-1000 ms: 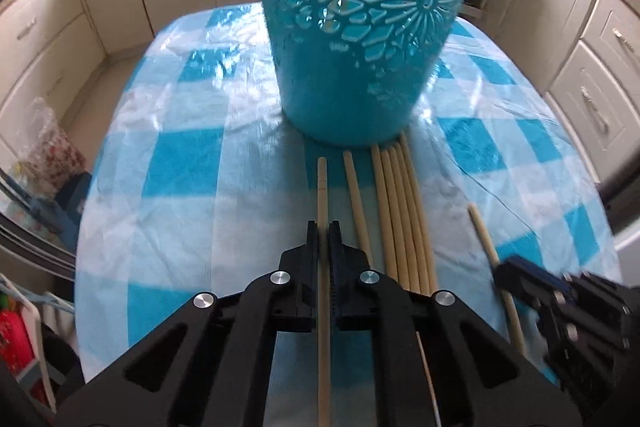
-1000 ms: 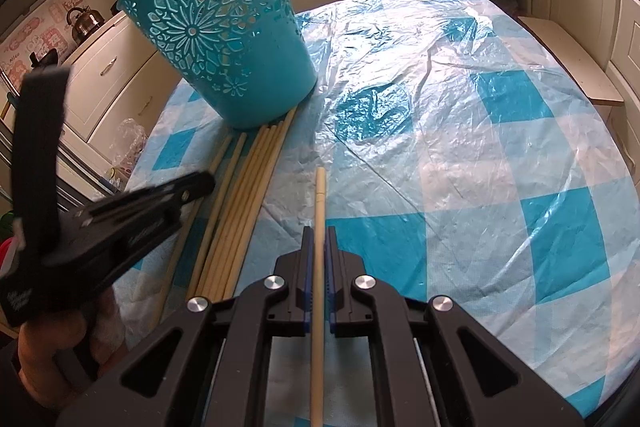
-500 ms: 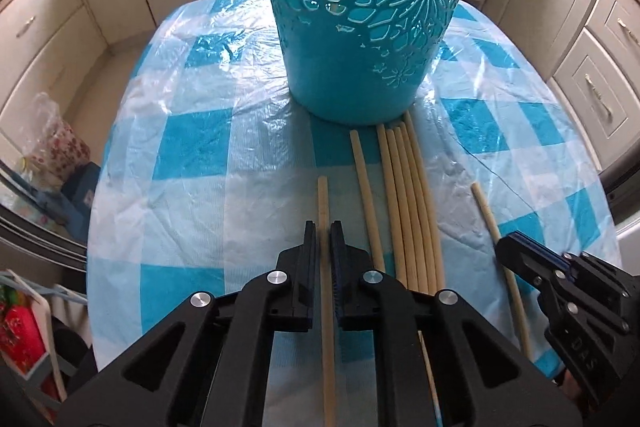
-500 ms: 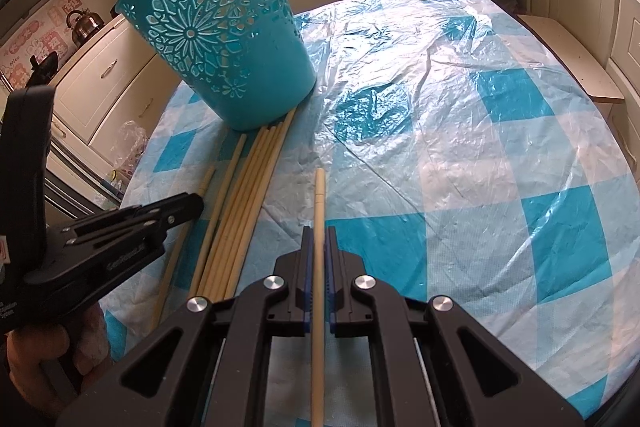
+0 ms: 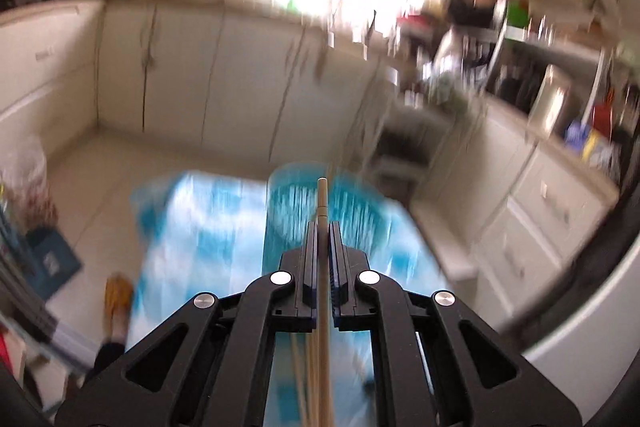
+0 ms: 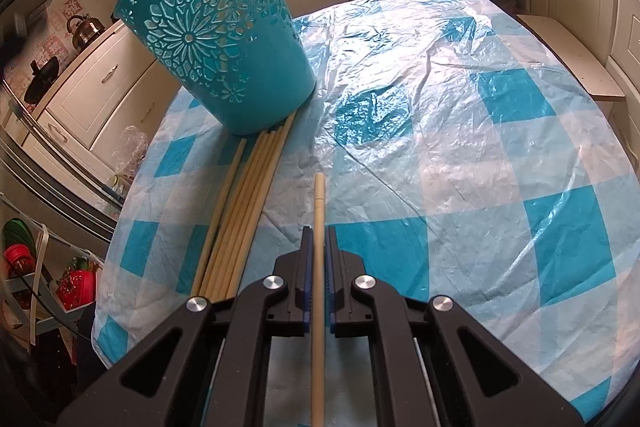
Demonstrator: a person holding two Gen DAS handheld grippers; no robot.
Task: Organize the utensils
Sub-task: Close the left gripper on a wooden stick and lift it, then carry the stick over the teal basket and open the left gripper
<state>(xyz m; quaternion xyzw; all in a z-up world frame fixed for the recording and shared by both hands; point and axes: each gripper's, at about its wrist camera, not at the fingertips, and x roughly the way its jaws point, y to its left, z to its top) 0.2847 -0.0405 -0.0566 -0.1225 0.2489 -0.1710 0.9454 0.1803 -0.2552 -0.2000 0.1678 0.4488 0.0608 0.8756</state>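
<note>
Chopsticks (image 6: 240,211) lie bundled against the teal basket (image 6: 224,47); open tablecloth (image 6: 460,131) spreads rightward to its edge. Right gripper (image 6: 319,239) clamps one chopstick (image 6: 319,195). Left gripper (image 5: 323,235) clamps another chopstick (image 5: 322,199).

The left gripper (image 5: 323,227) pointed slightly downward, its jaws clamped; the right gripper (image 6: 319,233) angled steeply down, jaws likewise clamped.
</note>
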